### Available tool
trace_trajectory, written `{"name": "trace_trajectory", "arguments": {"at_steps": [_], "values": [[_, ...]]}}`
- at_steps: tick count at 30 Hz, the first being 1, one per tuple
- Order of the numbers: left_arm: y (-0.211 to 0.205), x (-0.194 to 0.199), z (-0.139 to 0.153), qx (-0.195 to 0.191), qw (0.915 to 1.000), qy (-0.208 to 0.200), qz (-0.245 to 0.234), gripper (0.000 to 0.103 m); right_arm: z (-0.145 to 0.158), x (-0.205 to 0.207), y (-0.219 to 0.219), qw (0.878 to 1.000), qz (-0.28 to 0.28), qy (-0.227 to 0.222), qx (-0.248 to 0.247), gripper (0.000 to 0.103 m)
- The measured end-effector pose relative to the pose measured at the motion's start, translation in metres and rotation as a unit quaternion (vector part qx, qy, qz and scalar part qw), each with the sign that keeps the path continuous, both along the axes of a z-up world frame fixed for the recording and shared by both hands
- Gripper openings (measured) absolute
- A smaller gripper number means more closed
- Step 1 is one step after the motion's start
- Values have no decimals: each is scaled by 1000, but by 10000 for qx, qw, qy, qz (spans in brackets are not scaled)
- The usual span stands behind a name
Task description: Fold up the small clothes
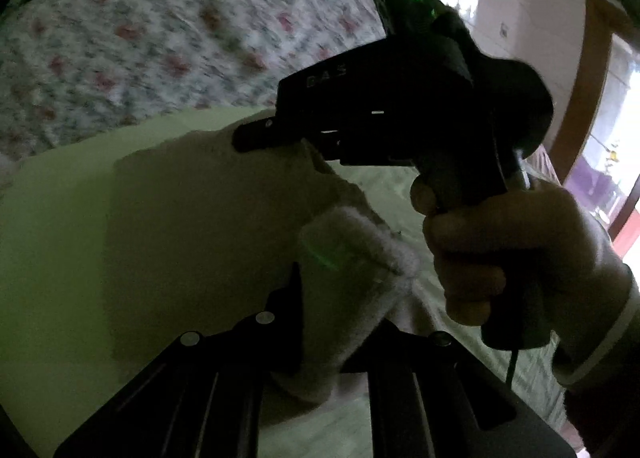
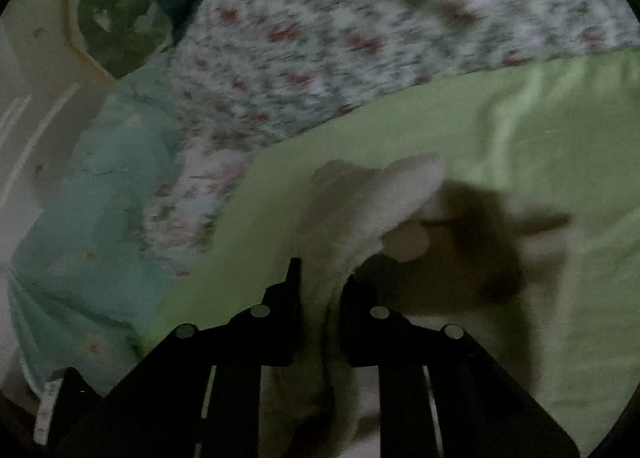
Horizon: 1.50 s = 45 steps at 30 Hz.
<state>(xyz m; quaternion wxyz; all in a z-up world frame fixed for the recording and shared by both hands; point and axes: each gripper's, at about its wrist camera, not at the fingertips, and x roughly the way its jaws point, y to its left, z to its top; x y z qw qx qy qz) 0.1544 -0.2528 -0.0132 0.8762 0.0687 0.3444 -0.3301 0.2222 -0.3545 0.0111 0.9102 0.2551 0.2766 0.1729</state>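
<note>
Both claws [image 1: 320, 298] [image 2: 320, 290] pinch a fuzzy cream garment [image 2: 360, 198] over smooth green sheet [image 2: 520, 130].

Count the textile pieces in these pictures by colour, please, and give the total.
White fuzzy garment: 1
Light green sheet: 1
Floral cover: 1
Pale turquoise cloth: 1
Total: 4
</note>
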Motion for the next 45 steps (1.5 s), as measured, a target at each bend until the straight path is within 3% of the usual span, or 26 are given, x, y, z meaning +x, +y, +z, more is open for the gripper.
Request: {"name": "trace_trajectory", "arguments": {"at_steps": [9,14,17,19,24,26,28,29,30,35,41,45], "values": [[-47,14,-50,306,9983,457,-177,11,-50,-7,-55,9980,-440,445,-112,17],[-56,19,-61,381,9971,592,-300,18,-57,-1,-51,9956,-501,486,-623,17],[-52,14,-63,380,9959,677,-467,34,-66,-1,-51,9933,-612,555,-807,17],[-48,7,-59,323,9943,813,-602,51,-69,-3,-51,9931,-664,546,-803,17],[-6,-15,-38,159,9940,817,-715,81,-67,-16,-56,9908,-891,569,-844,17],[22,-19,-28,34,9956,729,-585,84,-65,-28,-58,9874,-1105,666,-917,26],[46,-19,-22,-18,9968,698,-380,88,-64,-42,-61,9883,-1181,660,-712,48],[60,-15,-20,-55,9972,708,-226,89,-64,-47,-63,9896,-1169,611,-580,68],[73,-9,-19,-83,9972,739,-52,90,-65,-53,-64,9908,-1161,546,-436,82],[112,41,-26,-438,9905,1186,544,92,-76,-62,-62,9940,-931,567,119,83],[128,112,-51,-1076,9705,2060,646,92,-90,-51,-60,9932,-800,753,382,83],[124,127,-63,-1218,9618,2381,585,92,-91,-42,-62,9932,-729,763,493,83]]}}
